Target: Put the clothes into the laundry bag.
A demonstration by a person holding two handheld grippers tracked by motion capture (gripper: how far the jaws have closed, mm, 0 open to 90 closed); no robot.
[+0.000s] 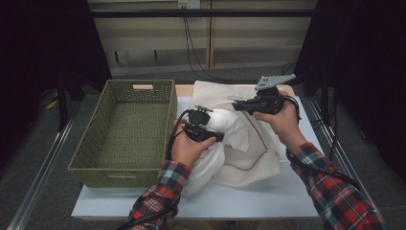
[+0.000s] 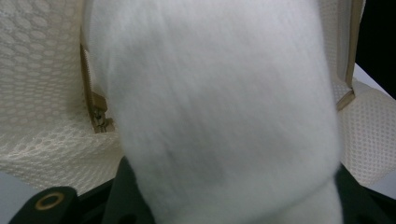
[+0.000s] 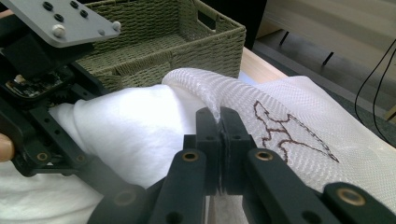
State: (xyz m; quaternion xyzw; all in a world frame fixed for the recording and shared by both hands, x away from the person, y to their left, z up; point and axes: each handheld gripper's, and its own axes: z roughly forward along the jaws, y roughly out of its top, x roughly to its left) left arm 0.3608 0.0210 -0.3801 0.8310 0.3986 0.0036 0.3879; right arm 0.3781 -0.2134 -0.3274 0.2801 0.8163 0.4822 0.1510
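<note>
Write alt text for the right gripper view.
The right tool is shut on the edge of a cream mesh laundry bag, holding it up. Beside it, the left tool grips a fluffy white cloth at the bag's opening, with a green woven basket behind.

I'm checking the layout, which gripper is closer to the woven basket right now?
Left. The left gripper sits just beside the basket, near its right wall; the right gripper is farther off, over the mesh bag.
</note>
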